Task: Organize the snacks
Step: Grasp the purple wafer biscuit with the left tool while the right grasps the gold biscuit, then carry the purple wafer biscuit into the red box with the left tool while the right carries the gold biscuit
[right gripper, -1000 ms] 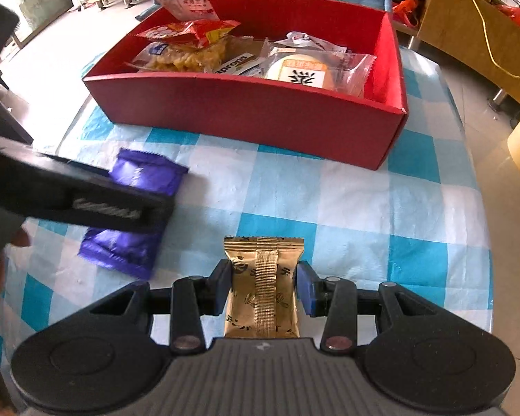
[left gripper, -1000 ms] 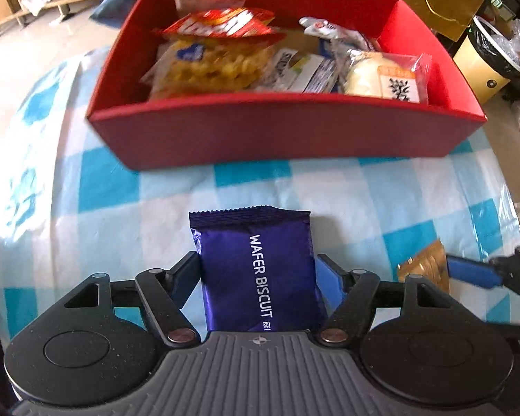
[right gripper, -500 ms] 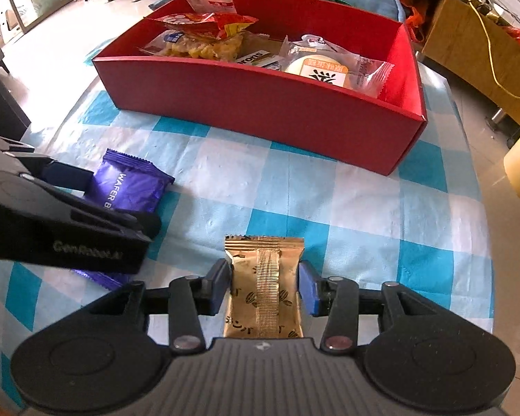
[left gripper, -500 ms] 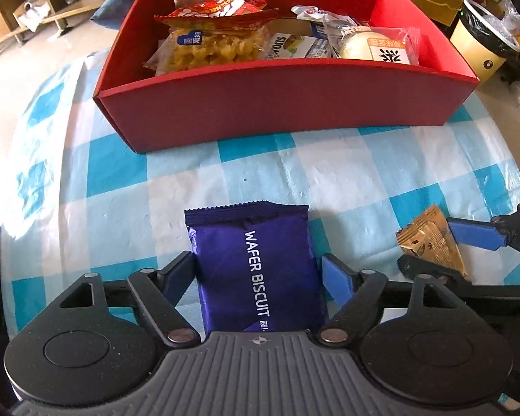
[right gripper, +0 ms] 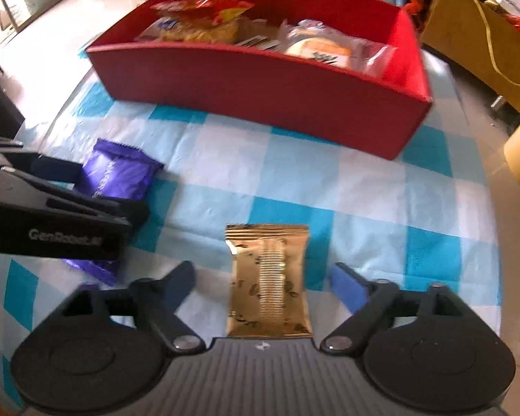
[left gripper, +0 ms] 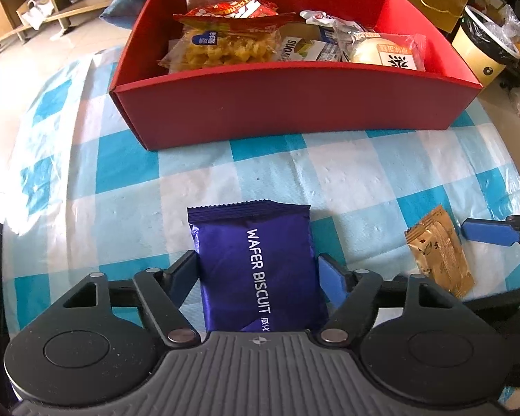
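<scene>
Purple wafer packet (right gripper: 118, 176) half-hidden behind left gripper (right gripper: 97, 208)

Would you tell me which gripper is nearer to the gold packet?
Right. The right gripper straddles the gold packet, jaws opening clear of it; the left gripper is off to its side, around the purple wafer biscuit.
</scene>
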Tool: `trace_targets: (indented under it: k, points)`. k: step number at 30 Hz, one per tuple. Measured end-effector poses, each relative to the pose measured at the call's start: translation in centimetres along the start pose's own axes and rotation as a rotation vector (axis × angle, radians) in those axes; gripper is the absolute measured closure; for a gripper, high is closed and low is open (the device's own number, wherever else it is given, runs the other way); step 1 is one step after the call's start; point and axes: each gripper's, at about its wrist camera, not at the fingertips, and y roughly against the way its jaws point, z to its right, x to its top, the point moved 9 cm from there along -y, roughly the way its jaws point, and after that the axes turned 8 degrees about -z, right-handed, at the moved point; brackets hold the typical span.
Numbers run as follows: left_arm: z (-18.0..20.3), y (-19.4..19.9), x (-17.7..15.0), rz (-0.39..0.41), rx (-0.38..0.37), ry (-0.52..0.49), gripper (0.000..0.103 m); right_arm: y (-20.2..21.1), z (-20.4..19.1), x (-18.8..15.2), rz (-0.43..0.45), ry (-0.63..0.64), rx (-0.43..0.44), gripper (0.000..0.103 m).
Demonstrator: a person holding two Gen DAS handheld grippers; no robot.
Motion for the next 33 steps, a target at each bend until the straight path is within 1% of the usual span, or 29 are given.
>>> trace_targets:
  k: [2,3,4,9,13,22,33]
  points:
    - [0.0,0.1,-0.1,0.000,-0.003,-0.003,0.027,0.4,0.2,0.0,0.011,0.003,-0.009,0.054]
    - [0.0,0.1,-0.1,-0.001,-0.005,-0.002,0.027,0.5,0.3,0.0,0.016,0.006,-0.014,0.058]
    - [0.0,0.1,-0.2,-0.003,-0.008,-0.001,0.027,0.5,0.4,0.1,0.017,0.006,-0.017,0.064]
    - [0.0,0.2,-0.2,-0.009,-0.019,0.012,0.027,0.9,0.4,0.0,0.026,0.019,-0.028,0.064]
    - [0.1,0.5,-0.2,-0.012,-0.042,0.024,0.027,1.9,0.8,0.4,0.064,-0.004,-0.022,0.064]
    - [0.8,2.1,-0.2,0.020,-0.078,0.014,0.028,2.4,0.9,1.1,0.088,-0.013,-0.016,0.064]
    - [1.2,3.1,0.0,0.055,-0.099,0.004,0.028,3.2,1.1,2.0,0.119,-0.029,-0.005,0.064]
